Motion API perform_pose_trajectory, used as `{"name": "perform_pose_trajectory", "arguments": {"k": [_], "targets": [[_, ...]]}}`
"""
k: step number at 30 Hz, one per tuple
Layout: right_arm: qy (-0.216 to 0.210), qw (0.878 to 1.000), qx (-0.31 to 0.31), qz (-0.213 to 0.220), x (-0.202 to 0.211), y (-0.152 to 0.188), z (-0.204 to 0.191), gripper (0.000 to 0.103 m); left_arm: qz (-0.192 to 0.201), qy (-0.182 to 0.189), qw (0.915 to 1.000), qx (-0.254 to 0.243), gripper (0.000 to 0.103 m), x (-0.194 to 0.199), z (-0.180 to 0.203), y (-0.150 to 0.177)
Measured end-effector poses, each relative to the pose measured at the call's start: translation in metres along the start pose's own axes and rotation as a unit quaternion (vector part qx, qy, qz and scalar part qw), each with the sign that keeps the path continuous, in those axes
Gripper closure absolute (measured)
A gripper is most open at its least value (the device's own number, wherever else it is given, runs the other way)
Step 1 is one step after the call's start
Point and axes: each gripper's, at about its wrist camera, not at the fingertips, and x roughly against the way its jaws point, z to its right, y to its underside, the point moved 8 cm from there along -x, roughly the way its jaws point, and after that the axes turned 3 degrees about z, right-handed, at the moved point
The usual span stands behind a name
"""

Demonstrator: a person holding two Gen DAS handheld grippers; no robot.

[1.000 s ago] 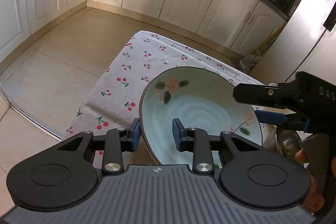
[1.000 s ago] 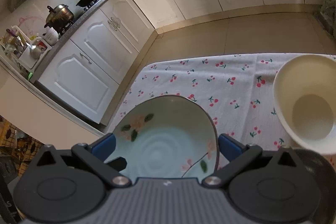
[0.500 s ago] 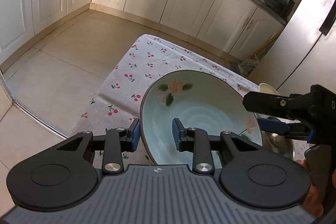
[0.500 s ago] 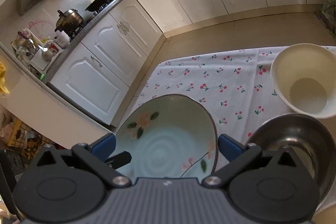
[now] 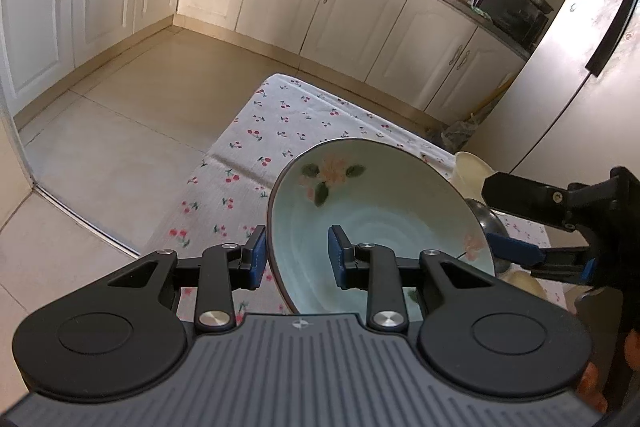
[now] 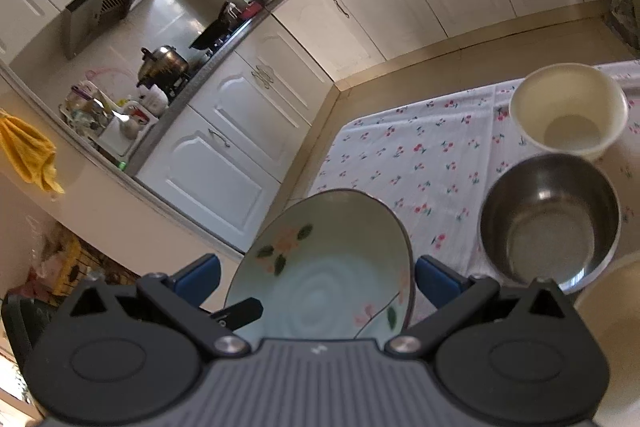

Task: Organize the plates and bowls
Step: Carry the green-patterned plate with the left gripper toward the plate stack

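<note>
A pale green bowl with pink flowers (image 5: 372,211) is lifted off the table and tilted. My left gripper (image 5: 296,259) straddles its near rim, one finger outside and one inside; the frames do not show whether the pads press the rim. My right gripper (image 6: 316,277) is open wide, its blue fingers either side of the same bowl (image 6: 328,267) without touching. It appears in the left wrist view (image 5: 516,251) at the bowl's right rim. A steel bowl (image 6: 550,223) and a cream bowl (image 6: 568,111) stand on the cherry-print cloth (image 6: 420,163).
The rim of another pale dish (image 6: 612,327) shows at the lower right. The cloth-covered table (image 5: 280,131) has its edge at the left, with tiled floor beyond. Kitchen cabinets (image 5: 280,3) line the walls, and a fridge (image 5: 580,67) stands at the right.
The green bowl has risen off the table with both grippers, and both views have lifted. The steel bowl and cream bowl have come fully into the right wrist view.
</note>
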Motion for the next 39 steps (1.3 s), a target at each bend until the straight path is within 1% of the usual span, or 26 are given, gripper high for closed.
{"name": "perform_pose_trajectory", "arguments": {"k": [2, 5, 9, 11, 17, 21, 26, 30, 35, 39], "targets": [[-0.008, 1.0, -0.003, 0.008, 0.009, 0.007, -0.005, 0.0, 0.005, 0.002, 1.0, -0.001, 0.07, 0.01, 0.0, 0.004], [-0.023, 0.999, -0.016, 0.015, 0.022, 0.016, -0.009, 0.0, 0.004, 0.002, 1.0, 0.007, 0.07, 0.02, -0.004, 0.012], [-0.035, 0.999, -0.024, 0.019, 0.035, 0.036, -0.019, 0.0, 0.009, 0.001, 0.9999, 0.012, 0.07, 0.035, -0.01, 0.027], [-0.038, 0.999, -0.024, 0.021, 0.041, 0.049, -0.023, 0.0, 0.009, -0.002, 0.9999, 0.013, 0.07, 0.037, -0.013, 0.032], [-0.049, 0.998, -0.04, 0.022, 0.05, 0.085, -0.026, 0.0, 0.007, -0.013, 0.9996, 0.023, 0.07, 0.049, -0.028, 0.053], [-0.059, 0.997, -0.052, 0.024, 0.052, 0.101, -0.029, 0.0, 0.01, -0.021, 0.9992, 0.033, 0.07, 0.059, -0.037, 0.06], [-0.061, 0.997, -0.051, 0.023, 0.048, 0.116, -0.034, 0.0, 0.015, -0.037, 0.9986, 0.035, 0.07, 0.058, -0.044, 0.067], [-0.061, 0.997, -0.043, 0.021, 0.045, 0.122, -0.036, 0.0, 0.022, -0.047, 0.9982, 0.028, 0.07, 0.061, -0.048, 0.072], [-0.057, 0.997, -0.037, 0.022, 0.042, 0.125, -0.036, 0.0, 0.02, -0.05, 0.9982, 0.028, 0.07, 0.064, -0.053, 0.084], [-0.045, 0.998, -0.026, 0.023, 0.04, 0.13, -0.037, 0.0, 0.023, -0.049, 0.9983, 0.019, 0.07, 0.067, -0.054, 0.088]]}}
